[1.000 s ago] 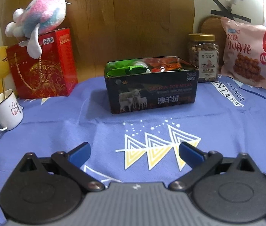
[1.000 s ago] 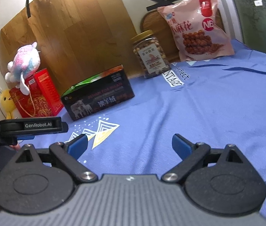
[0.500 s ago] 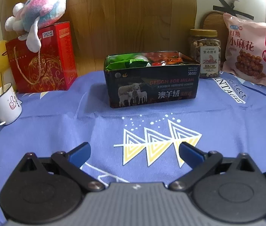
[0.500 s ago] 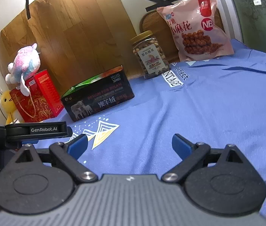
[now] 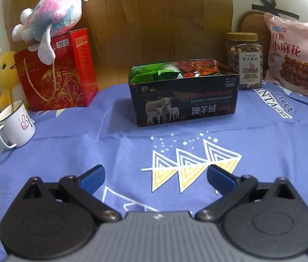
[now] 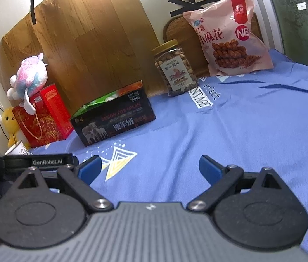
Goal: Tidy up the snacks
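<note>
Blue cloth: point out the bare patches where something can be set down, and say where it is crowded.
Bare: the blue cloth in front of the jar and pink bag, and between the tin and the open left gripper. Crowded: the back left corner, around the red gift bag, plush and mug.

tin (image 5: 184, 100) centre | jar (image 5: 244, 61) behind-right | bag (image 5: 295, 56) right of jar

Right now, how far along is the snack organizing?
Looks mostly done: the black tin already holds green and red snack packets, and no loose snack shows on the blue cloth. In hand: nothing; the left gripper and right gripper hover with jaws open. Possibly left: the nut jar and pink snack bag at the back.
</note>
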A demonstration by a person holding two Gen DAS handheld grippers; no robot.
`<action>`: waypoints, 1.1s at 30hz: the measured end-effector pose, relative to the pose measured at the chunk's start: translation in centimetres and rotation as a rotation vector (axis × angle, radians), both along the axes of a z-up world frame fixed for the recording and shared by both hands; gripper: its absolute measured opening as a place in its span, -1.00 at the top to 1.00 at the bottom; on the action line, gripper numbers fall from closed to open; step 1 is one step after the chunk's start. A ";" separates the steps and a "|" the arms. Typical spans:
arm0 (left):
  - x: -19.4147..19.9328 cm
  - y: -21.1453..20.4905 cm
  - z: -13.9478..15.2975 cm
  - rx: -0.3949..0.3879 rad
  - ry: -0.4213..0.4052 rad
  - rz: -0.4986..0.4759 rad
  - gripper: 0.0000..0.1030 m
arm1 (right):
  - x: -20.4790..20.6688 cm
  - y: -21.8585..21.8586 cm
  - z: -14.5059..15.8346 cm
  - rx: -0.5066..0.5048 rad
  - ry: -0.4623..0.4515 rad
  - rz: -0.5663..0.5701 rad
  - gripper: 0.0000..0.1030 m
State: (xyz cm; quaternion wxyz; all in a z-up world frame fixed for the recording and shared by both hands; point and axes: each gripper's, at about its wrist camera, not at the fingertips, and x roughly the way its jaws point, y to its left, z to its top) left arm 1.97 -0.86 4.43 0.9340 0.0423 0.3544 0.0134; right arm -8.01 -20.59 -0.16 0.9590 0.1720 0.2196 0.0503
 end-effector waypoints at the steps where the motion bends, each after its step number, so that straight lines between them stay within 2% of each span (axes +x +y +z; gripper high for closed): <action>1: 0.1 -0.1 0.0 0.003 0.002 0.002 -1.00 | 0.0 0.1 0.1 0.002 -0.005 0.005 -0.89; 19: -0.1 -1.9 0.4 0.061 -0.008 -0.013 -1.00 | -1.0 0.0 -0.4 0.021 -0.026 0.030 -0.90; 33: -0.4 -2.3 0.7 0.073 -0.023 -0.024 -1.00 | -1.2 -0.1 -0.5 0.032 -0.026 0.025 -0.90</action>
